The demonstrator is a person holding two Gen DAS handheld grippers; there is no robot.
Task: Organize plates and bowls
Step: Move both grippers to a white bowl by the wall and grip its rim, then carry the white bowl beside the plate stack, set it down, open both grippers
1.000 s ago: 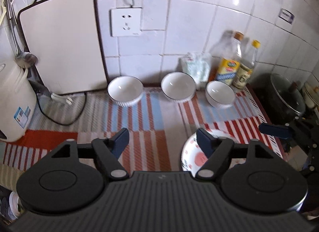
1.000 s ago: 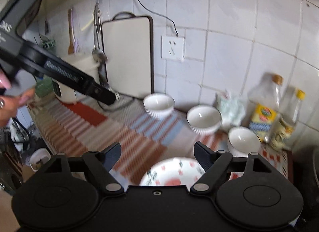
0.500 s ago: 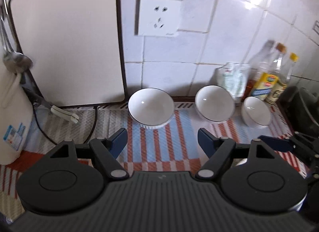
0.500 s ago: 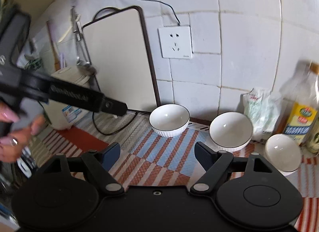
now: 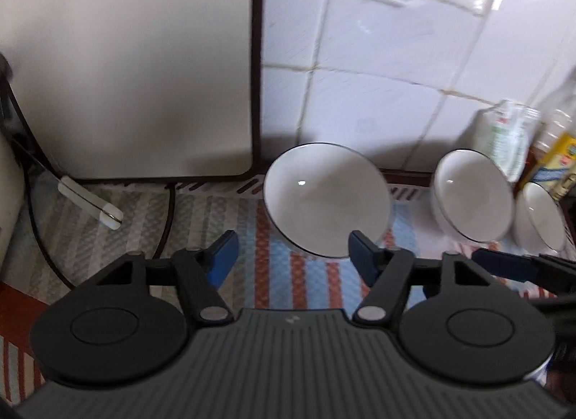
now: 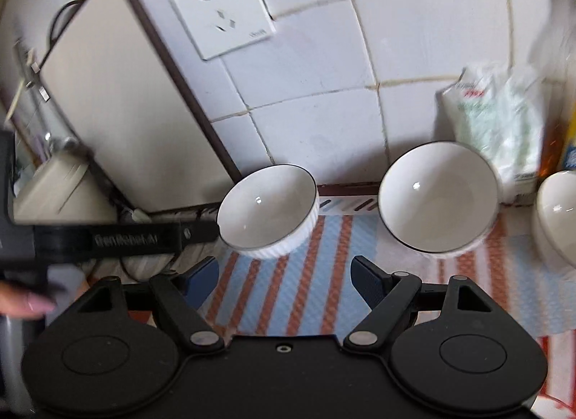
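Note:
Three white bowls stand in a row on the striped mat by the tiled wall: a left bowl (image 5: 325, 199) (image 6: 268, 206), a middle bowl (image 5: 471, 199) (image 6: 437, 197) and a right bowl (image 5: 540, 217) (image 6: 556, 213). My left gripper (image 5: 291, 257) is open and empty, its fingers just short of the left bowl's near rim. My right gripper (image 6: 284, 275) is open and empty, a little in front of the left and middle bowls. A blue finger of the right gripper (image 5: 504, 266) shows in the left wrist view. The left gripper's body (image 6: 108, 239) shows beside the left bowl in the right wrist view.
A white cutting board (image 5: 126, 66) (image 6: 118, 94) leans on the wall at left, with a black cord and plug (image 5: 90, 203) below it. A wall socket (image 6: 221, 10), a plastic bag (image 6: 496, 116) and bottles (image 5: 554, 152) stand behind. An appliance (image 6: 50, 188) is at far left.
Both grippers have moved forward toward the wall and the bowls, which now look much larger. The flowered plate seen earlier has dropped out of view. Both grippers stay open.

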